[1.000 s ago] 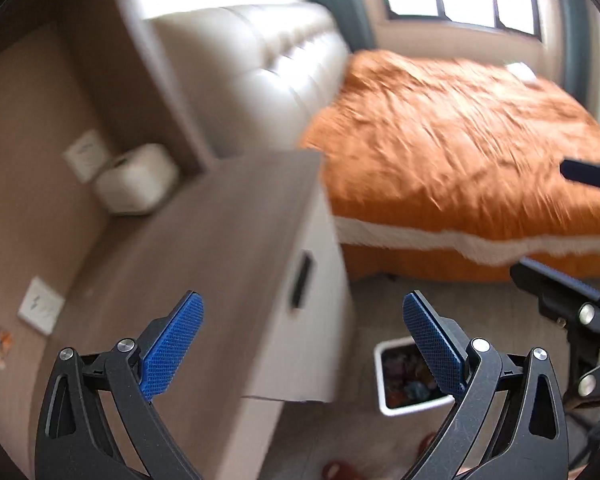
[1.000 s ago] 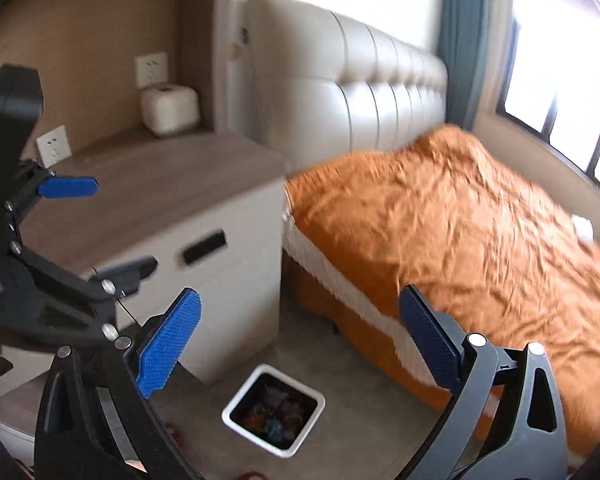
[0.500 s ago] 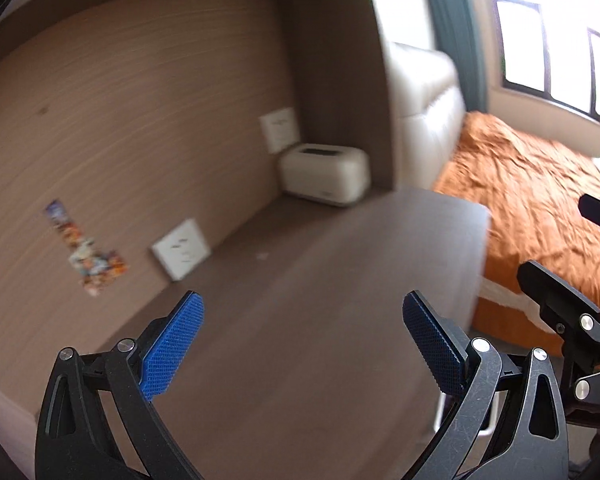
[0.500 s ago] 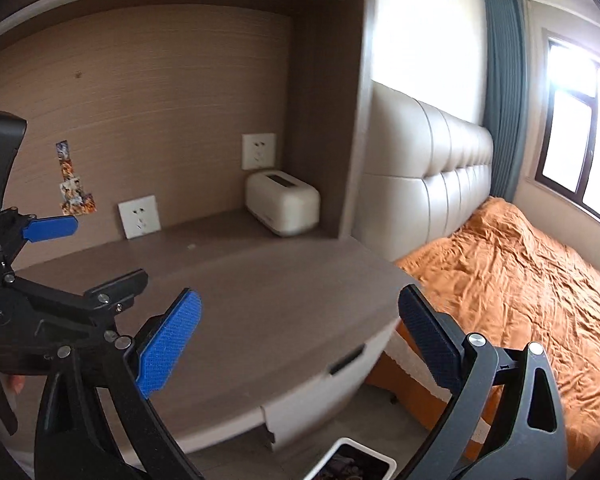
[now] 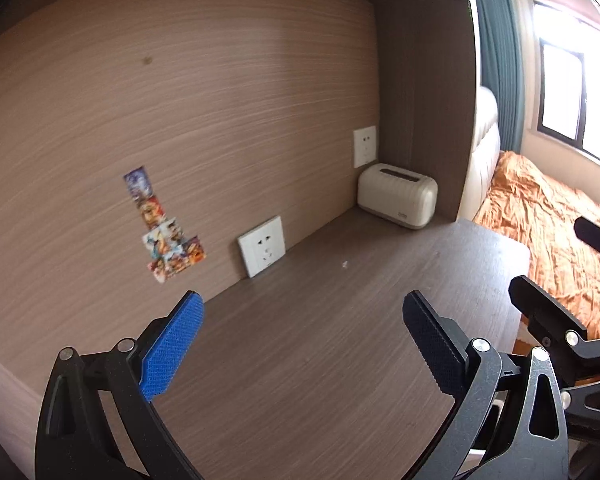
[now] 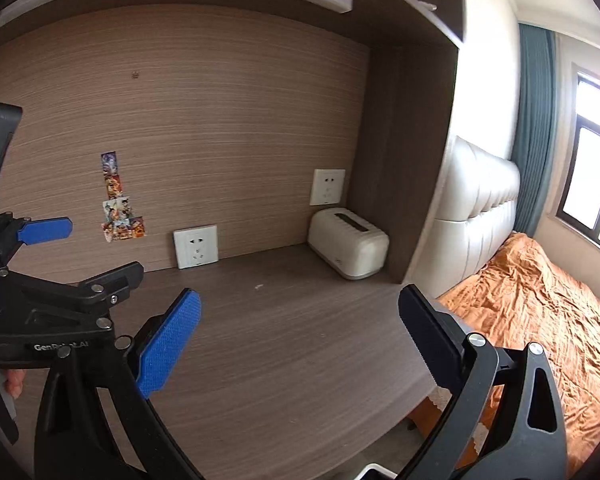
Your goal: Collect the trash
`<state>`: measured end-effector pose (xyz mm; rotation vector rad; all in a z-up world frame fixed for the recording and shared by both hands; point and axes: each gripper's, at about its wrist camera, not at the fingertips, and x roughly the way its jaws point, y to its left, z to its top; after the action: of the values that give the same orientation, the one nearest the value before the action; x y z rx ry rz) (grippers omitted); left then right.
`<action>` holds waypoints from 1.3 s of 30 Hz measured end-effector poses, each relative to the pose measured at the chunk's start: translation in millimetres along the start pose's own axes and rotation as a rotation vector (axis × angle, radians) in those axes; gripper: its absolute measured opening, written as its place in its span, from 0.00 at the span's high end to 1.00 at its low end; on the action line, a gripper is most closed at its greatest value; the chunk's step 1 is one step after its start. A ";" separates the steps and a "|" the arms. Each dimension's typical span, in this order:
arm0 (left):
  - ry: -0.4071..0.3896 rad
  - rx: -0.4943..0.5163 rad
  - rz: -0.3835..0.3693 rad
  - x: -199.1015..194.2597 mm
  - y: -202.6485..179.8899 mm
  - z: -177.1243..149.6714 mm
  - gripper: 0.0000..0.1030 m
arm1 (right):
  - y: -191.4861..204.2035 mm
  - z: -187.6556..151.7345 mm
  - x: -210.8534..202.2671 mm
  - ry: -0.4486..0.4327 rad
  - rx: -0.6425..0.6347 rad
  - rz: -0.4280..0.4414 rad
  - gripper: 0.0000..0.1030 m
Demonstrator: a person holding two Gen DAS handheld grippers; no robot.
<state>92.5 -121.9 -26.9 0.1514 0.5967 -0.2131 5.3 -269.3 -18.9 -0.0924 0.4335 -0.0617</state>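
Trash in view is only one tiny white scrap [image 5: 345, 265], lying alone on the dark brown wooden desktop [image 5: 340, 360], towards its far side. Behind the desktop stands the light wood-grain wall panel [image 5: 220, 100]. To the right lies the bed with a crumpled orange cover [image 6: 540, 320] and a cream padded headboard [image 6: 476, 208]. The cream rounded plastic box [image 5: 396, 196] sits in the far right corner of the desktop. Two white wall sockets [image 5: 262, 246] and a strip of colourful stickers [image 5: 168, 236] are on the panel. The left gripper [image 5: 300, 304] and the right gripper [image 6: 299, 296] hover near, above the desktop, both with jaws wide apart and holding nothing.
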 end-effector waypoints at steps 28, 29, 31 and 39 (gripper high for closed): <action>-0.030 -0.028 0.056 1.8 46.0 1.6 0.05 | 33.6 20.1 12.4 -0.038 0.077 -0.020 0.04; -0.030 -0.031 0.054 1.8 46.7 1.2 0.05 | 34.0 20.4 13.6 -0.033 0.079 -0.022 0.04; -0.025 -0.043 0.048 3.0 48.3 0.8 0.05 | 34.0 20.9 14.5 -0.028 0.078 -0.021 0.04; -0.014 -0.048 0.054 7.4 49.3 -0.3 0.05 | 36.3 20.5 18.1 -0.019 0.083 -0.014 0.04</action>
<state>110.2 -75.2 -27.4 0.1190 0.5829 -0.1477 31.8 -233.1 -11.7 -0.0147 0.4112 -0.0922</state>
